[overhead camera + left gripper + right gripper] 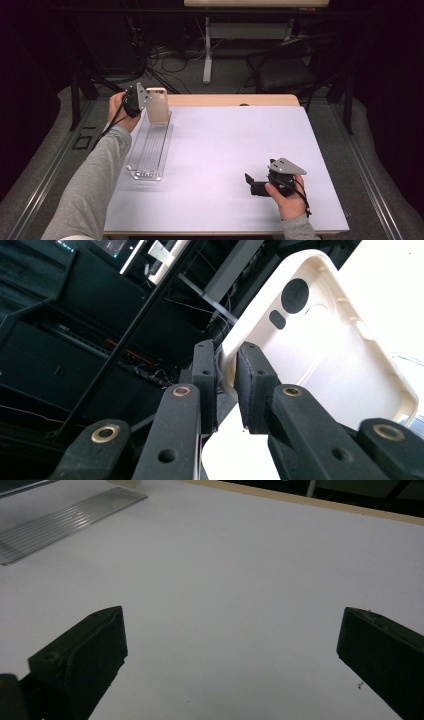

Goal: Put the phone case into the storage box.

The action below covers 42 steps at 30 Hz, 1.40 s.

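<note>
Currently a cream phone case (157, 106) is clamped by its edge in the left tool (226, 371), upright above the far end of a clear ridged tray (148, 150) at the surface's (225, 145) left. The right tool (230, 645) is held wide apart, empty, near right.

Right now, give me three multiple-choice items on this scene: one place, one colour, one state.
1. Where is the phone case?
A. lying flat at the table's near right corner
B. held up over the far end of the clear rack
C. on the floor
2. What colour is the case?
A. cream
B. red
C. blue
3. How is the right gripper?
A. shut on the case
B. shut on the rack
C. open, nothing between its jaws

1 B, the left gripper pinches its edge there. 2 A, pale cream shell. 3 C, jaws stand wide over the bare table.
</note>
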Tool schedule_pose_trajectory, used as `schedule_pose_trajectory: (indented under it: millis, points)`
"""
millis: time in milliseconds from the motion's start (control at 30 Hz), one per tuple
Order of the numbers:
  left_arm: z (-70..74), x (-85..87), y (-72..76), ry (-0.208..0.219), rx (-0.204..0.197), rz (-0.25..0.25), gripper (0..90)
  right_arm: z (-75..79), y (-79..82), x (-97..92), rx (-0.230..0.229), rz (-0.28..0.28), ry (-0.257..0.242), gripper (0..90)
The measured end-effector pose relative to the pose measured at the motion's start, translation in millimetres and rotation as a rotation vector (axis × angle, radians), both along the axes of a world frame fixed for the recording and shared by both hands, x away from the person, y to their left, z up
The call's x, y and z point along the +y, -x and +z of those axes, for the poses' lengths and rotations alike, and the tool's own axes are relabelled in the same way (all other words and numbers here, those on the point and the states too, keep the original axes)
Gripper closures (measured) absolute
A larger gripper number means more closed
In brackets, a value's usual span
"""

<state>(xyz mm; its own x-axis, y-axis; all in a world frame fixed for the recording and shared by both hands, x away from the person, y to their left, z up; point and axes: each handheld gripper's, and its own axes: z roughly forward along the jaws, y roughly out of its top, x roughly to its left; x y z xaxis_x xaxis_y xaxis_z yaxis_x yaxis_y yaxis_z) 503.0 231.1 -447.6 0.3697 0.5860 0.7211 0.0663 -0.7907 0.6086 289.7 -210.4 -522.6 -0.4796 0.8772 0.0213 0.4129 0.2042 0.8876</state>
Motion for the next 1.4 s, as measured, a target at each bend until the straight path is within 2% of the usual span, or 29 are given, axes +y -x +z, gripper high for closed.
schedule_pose_trajectory:
  millis: [333,500,900,1000,1033,1400]
  points:
    - [-7.8,3.5,1.8,-0.005,-0.012,-0.003,79.9,-1.7,-0.5,-0.3,0.008,0.003,0.0,0.0]
    - [-9.7,1.4,1.1,-0.006,-0.006,-0.013,79.8,-2.3,-0.7,0.3,0.014,0.006,0.003,0.0]
    - [-13.9,-0.9,-1.1,-0.014,-0.022,-0.026,79.7,-5.0,-1.2,0.0,0.024,0.012,0.004,0.0]
    - [-14.3,-0.8,-1.8,-0.035,-0.03,-0.044,79.6,-6.0,-1.4,0.0,0.024,0.013,0.004,0.0]
    - [-14.1,-0.5,-1.9,-0.053,-0.033,-0.053,79.5,-6.1,-1.3,0.1,0.026,0.013,0.004,0.0]
    - [-14.4,6.3,-5.9,-0.066,-0.02,-0.046,79.5,-7.2,-1.5,2.2,0.033,0.024,0.011,0.0]
